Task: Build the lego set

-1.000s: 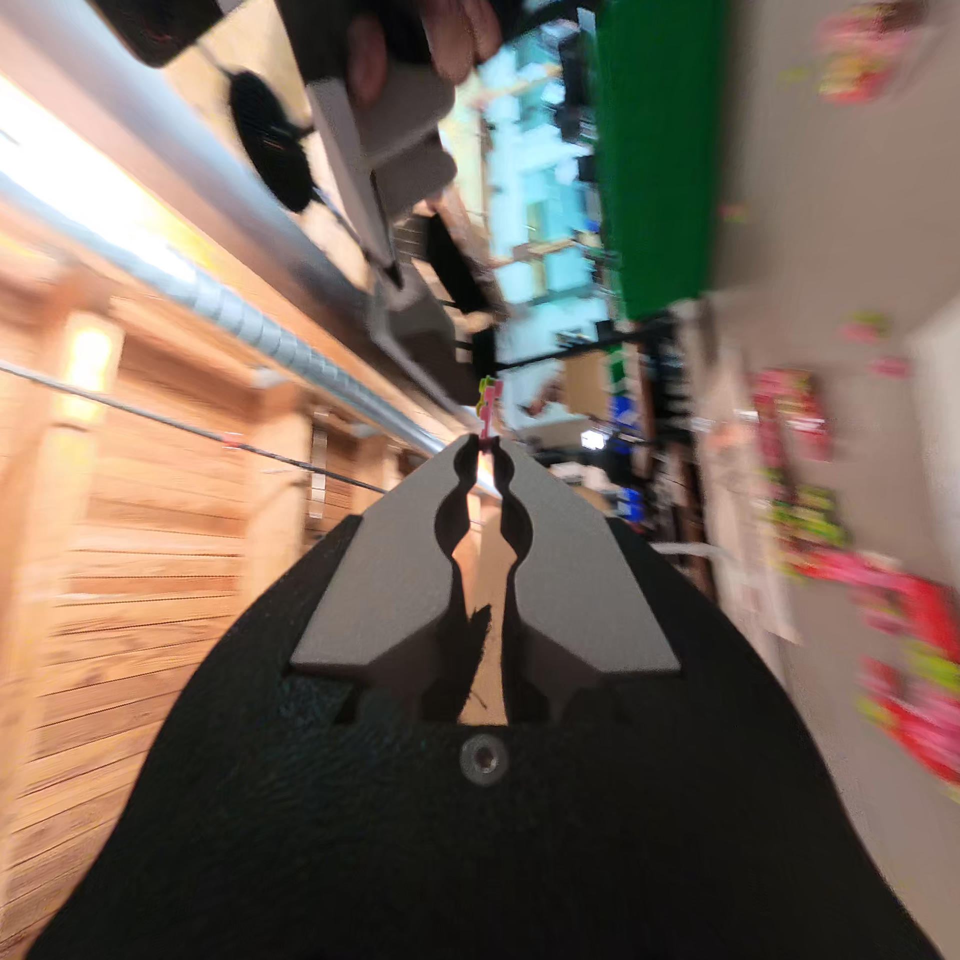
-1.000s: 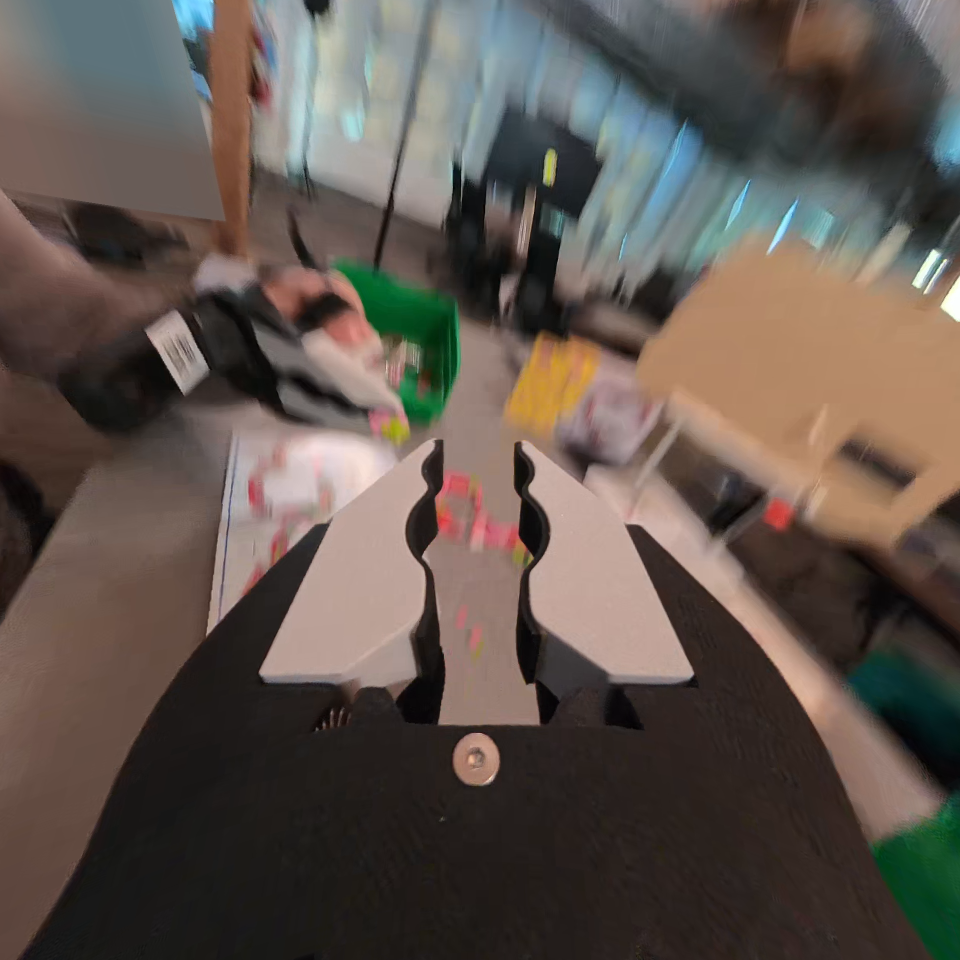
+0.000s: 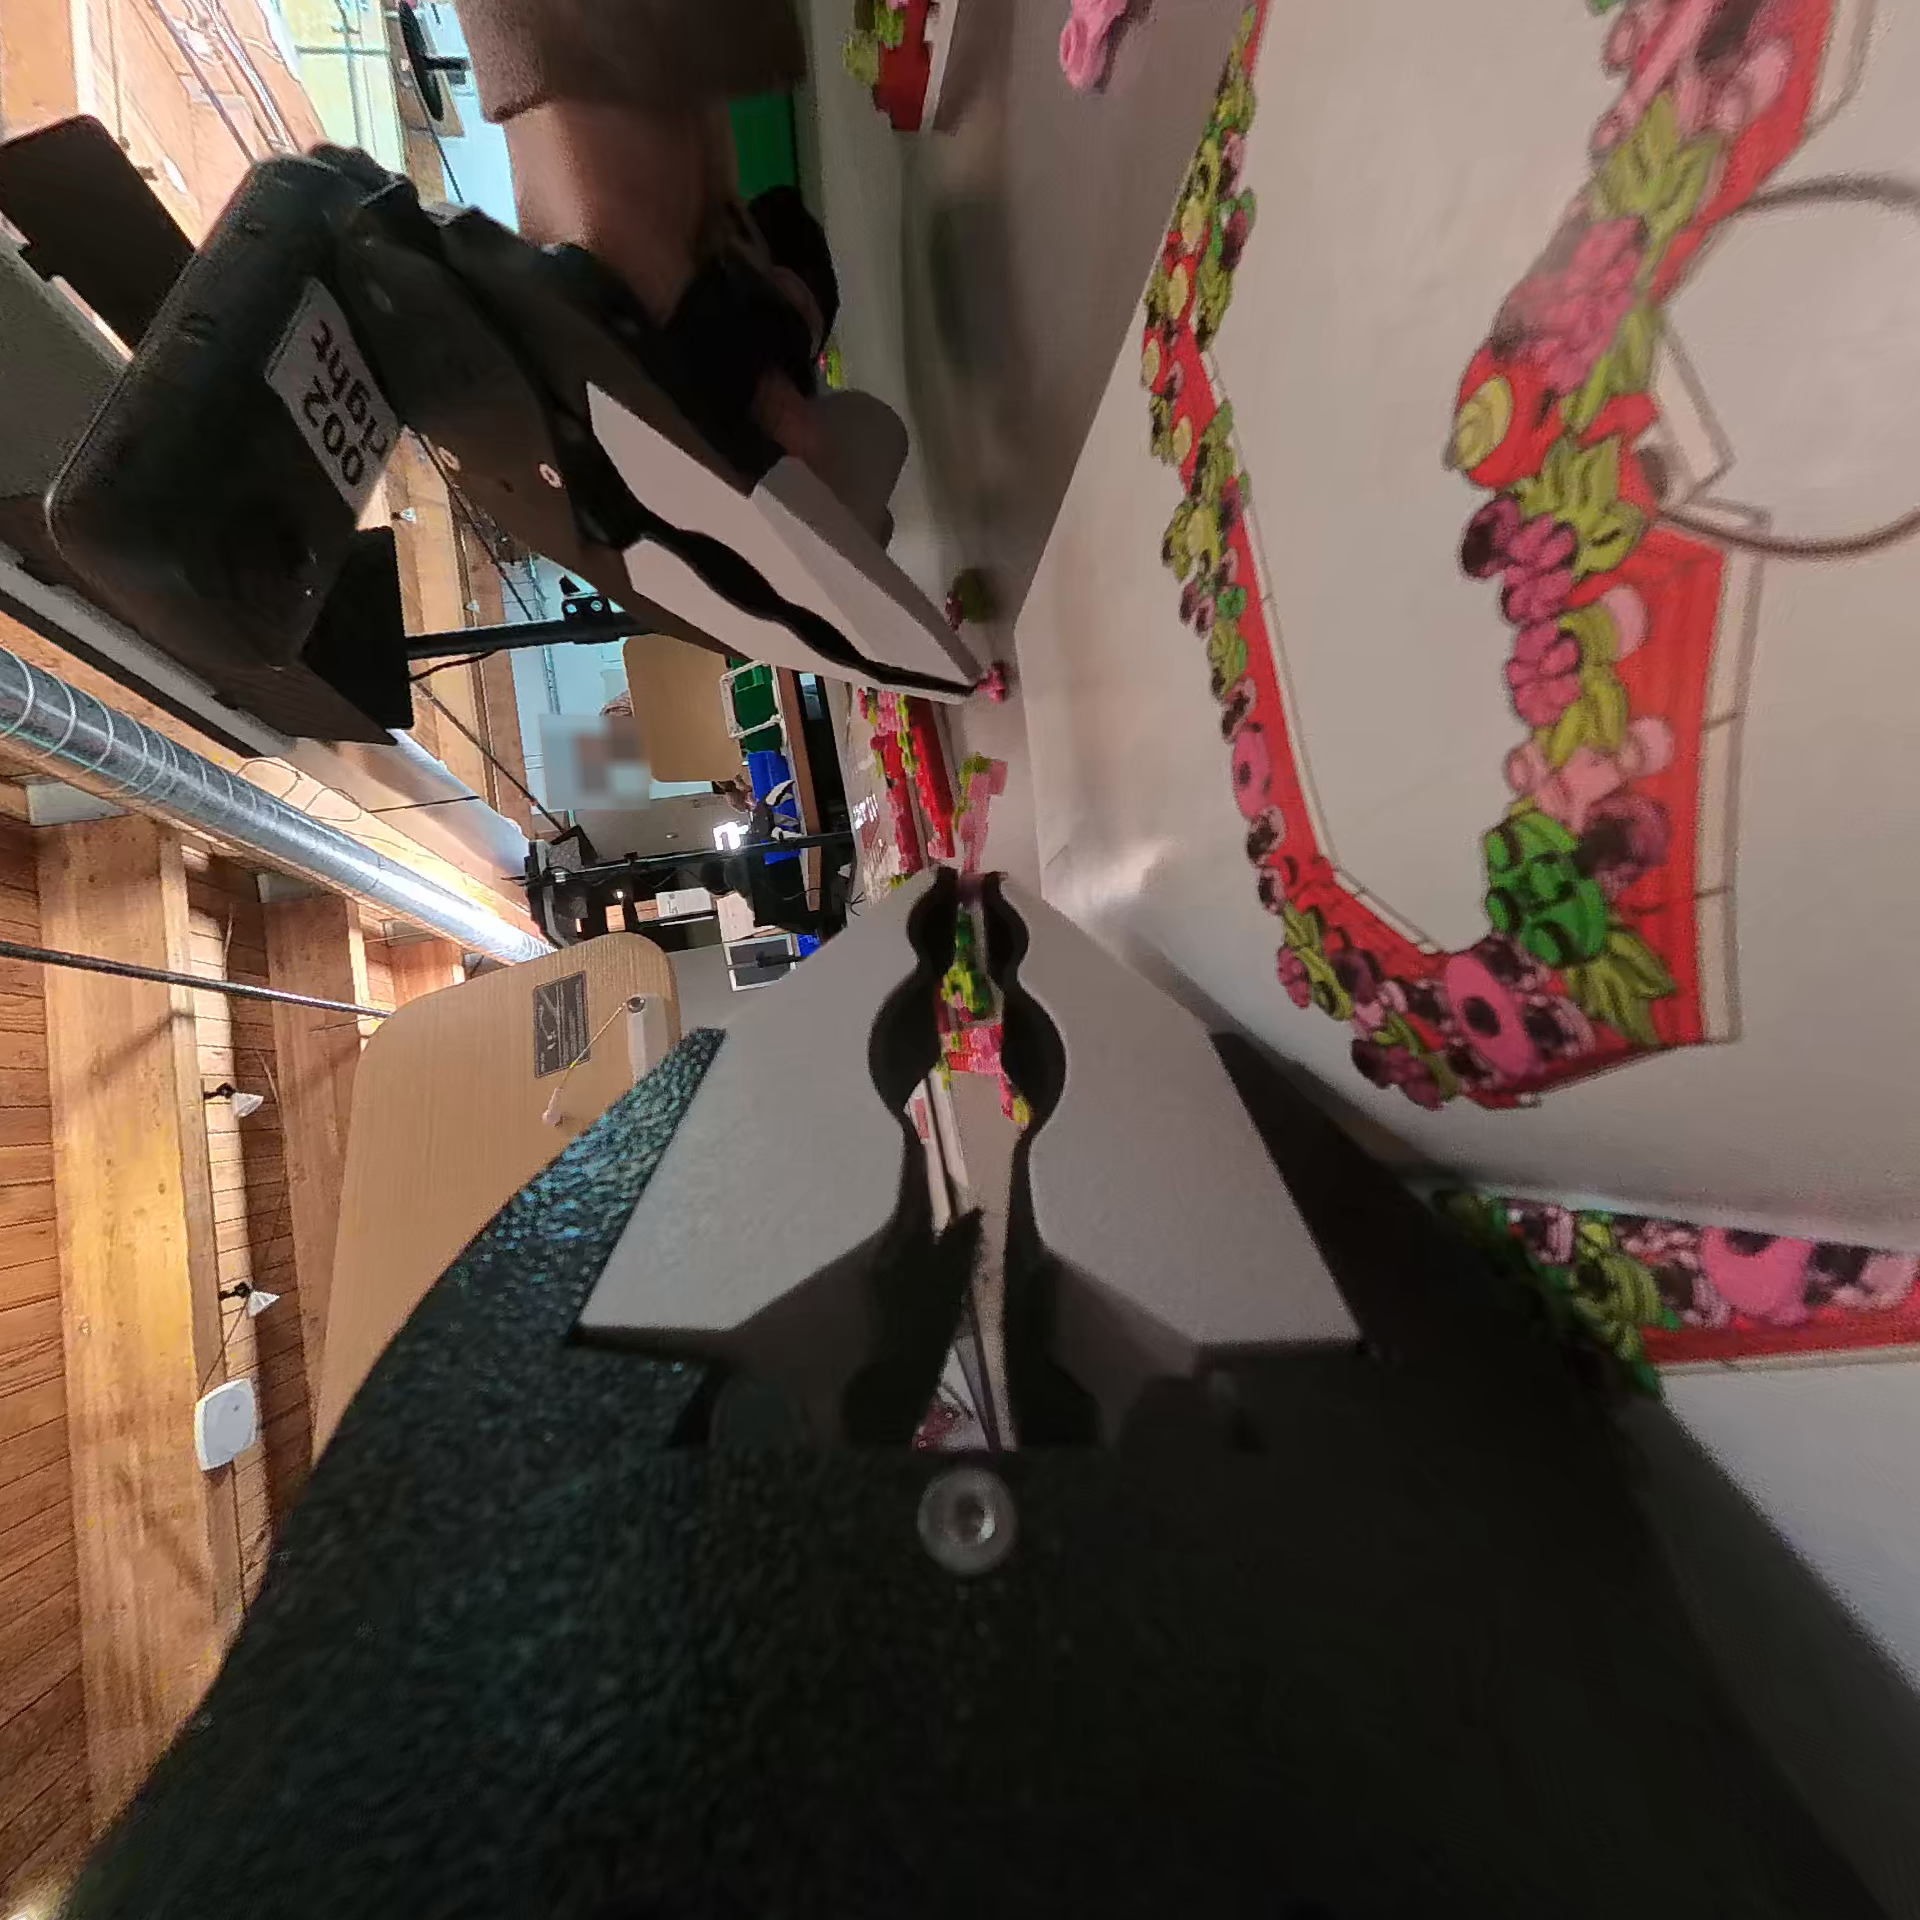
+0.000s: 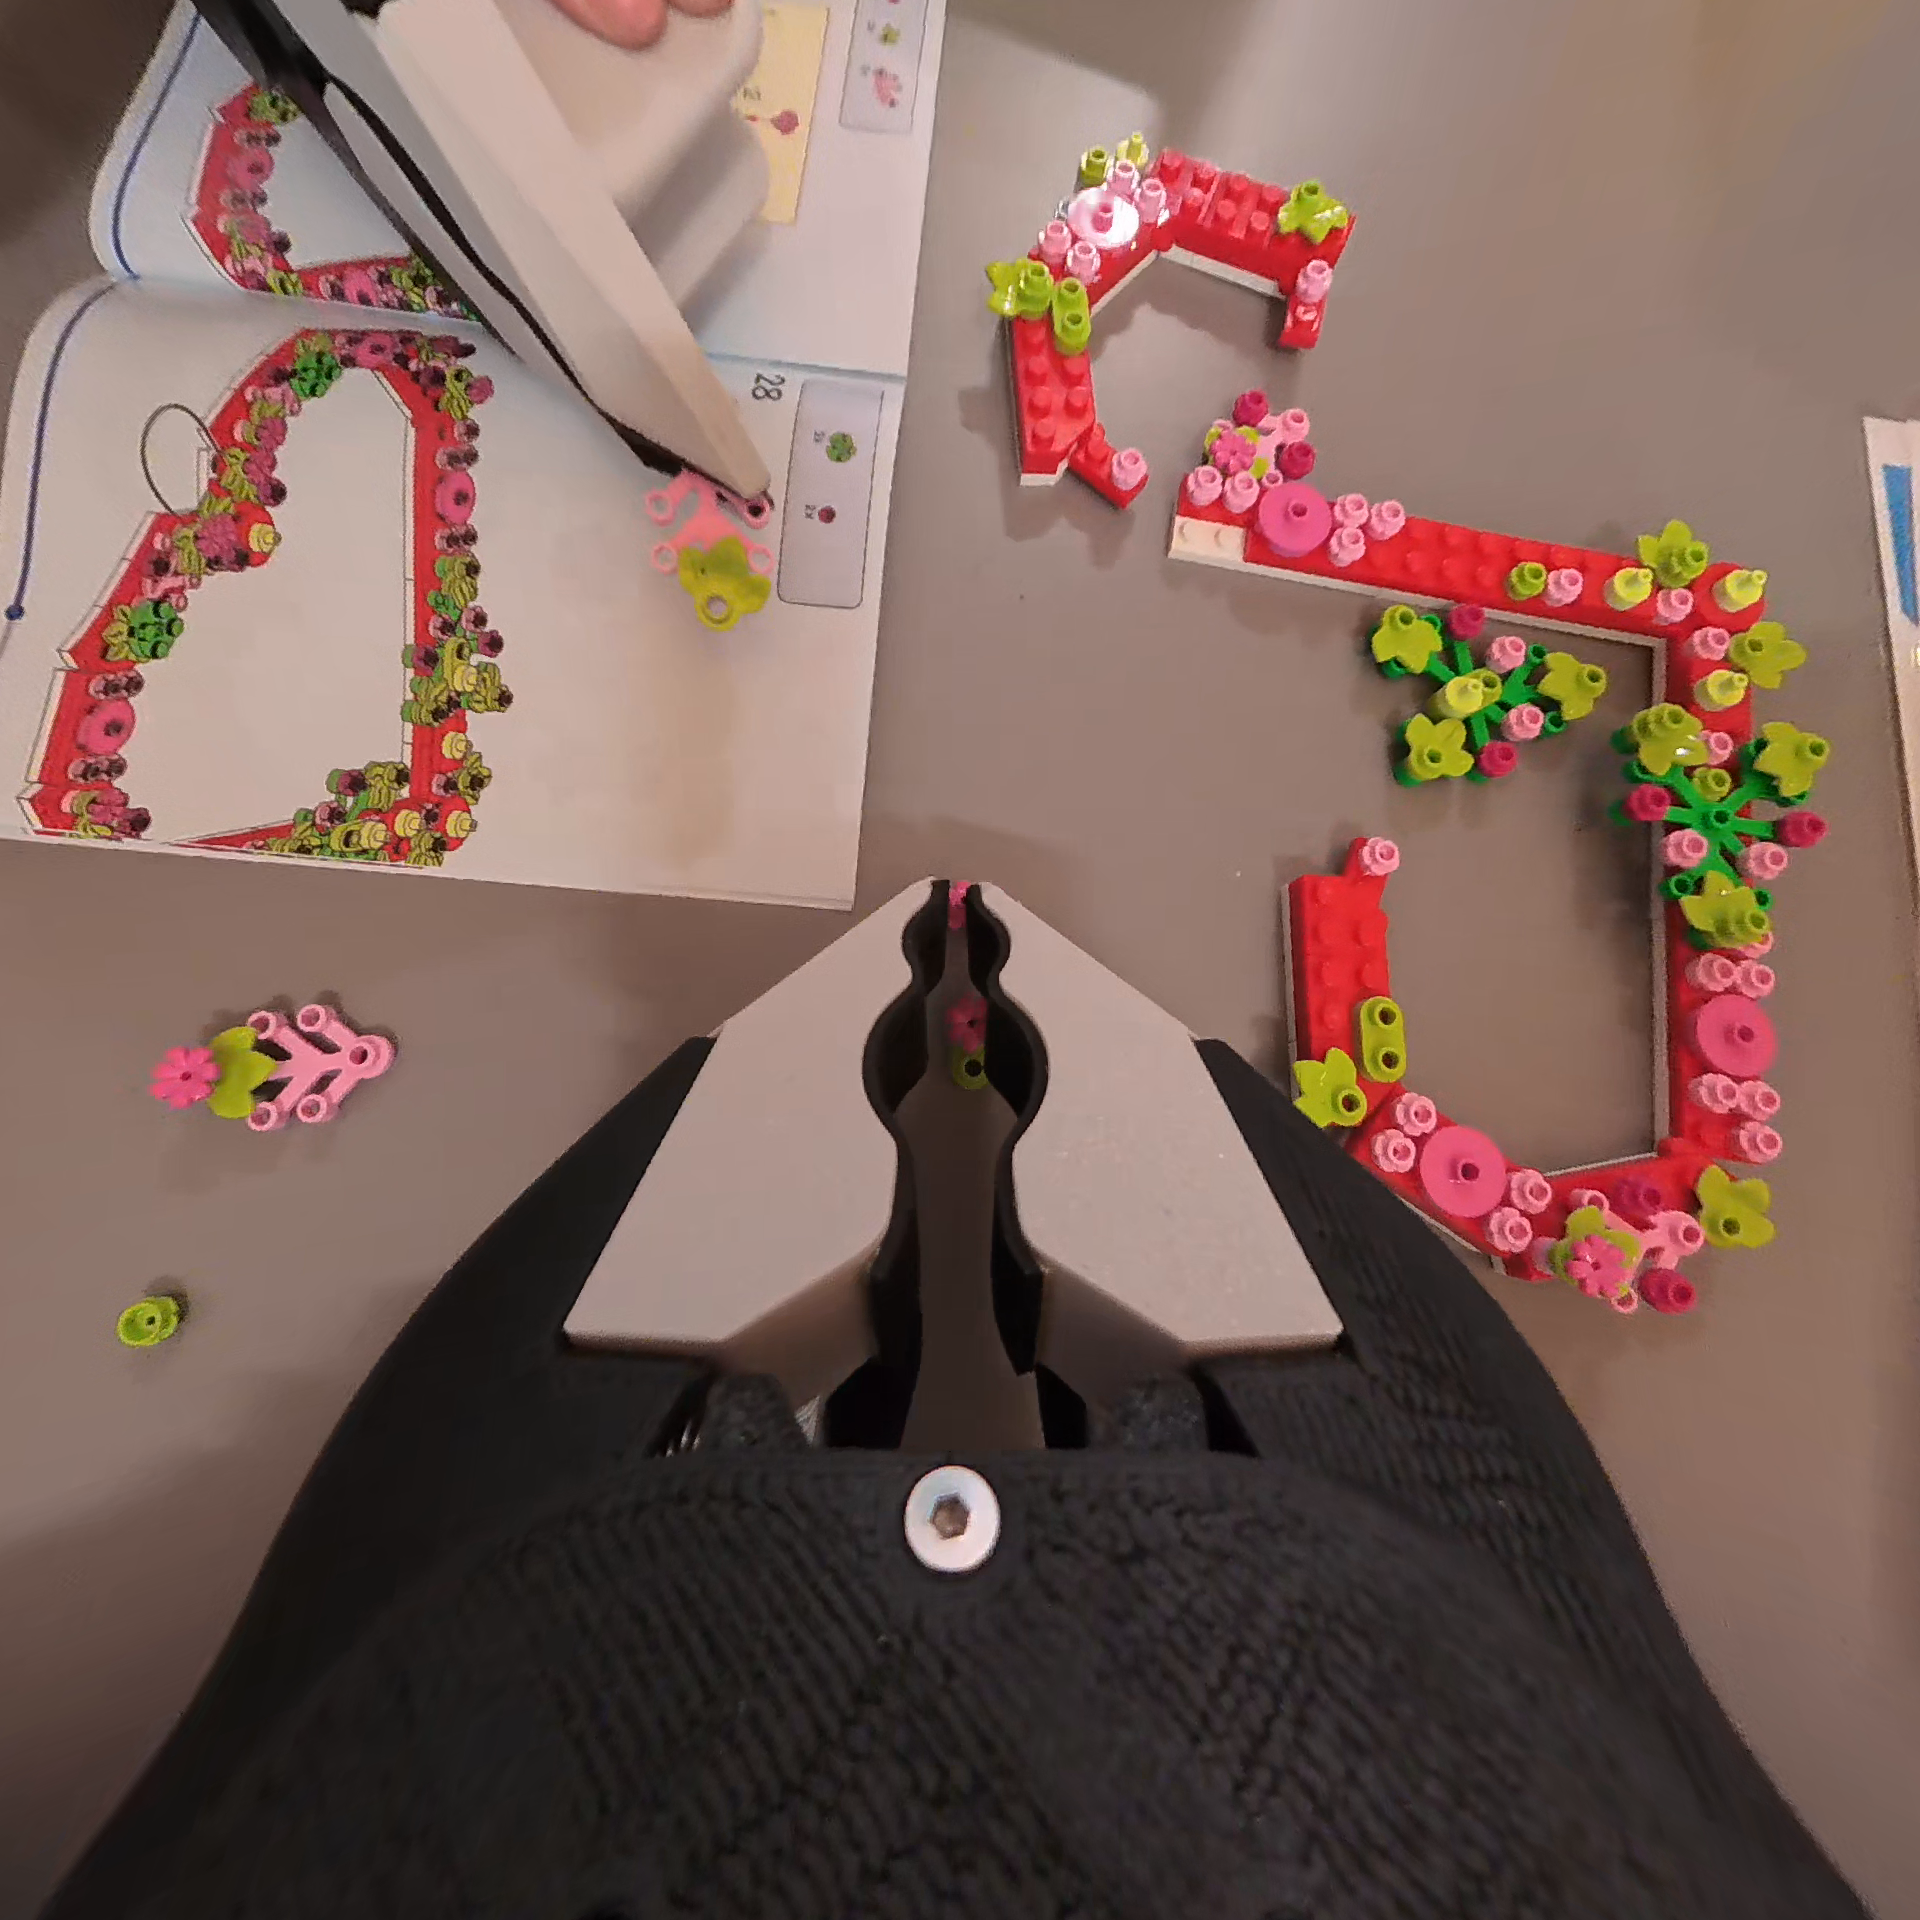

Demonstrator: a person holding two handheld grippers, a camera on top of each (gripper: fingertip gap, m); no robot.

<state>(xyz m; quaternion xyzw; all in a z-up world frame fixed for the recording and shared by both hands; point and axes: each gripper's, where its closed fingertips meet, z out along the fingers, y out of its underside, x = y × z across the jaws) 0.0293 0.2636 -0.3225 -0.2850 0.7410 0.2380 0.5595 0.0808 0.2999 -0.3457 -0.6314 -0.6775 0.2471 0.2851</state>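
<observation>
My left gripper (image 3: 966,885) is shut on the end of a pink stem piece with a lime leaf (image 4: 712,551). It holds the piece down on the open instruction booklet (image 4: 623,727). It enters the right wrist view (image 4: 746,486) from the upper left. My right gripper (image 4: 956,894) is shut on a small magenta flower stud (image 4: 958,891), above the grey table just below the booklet's edge. In the left wrist view the right gripper (image 3: 966,681) shows with the stud (image 3: 995,681) at its tips, close to the booklet (image 3: 1455,312).
A large red frame with flowers and leaves (image 4: 1455,561) lies at the right, and a smaller red section (image 4: 1060,384) behind it. Green stem clusters (image 4: 1475,696) sit inside the frame. A pink stem with flower (image 4: 301,1070) and a lime stud (image 4: 151,1322) lie at the left.
Both grippers have swung from facing the room down to the table. The right gripper was open and is now shut on the stud. The left gripper still holds its stem piece.
</observation>
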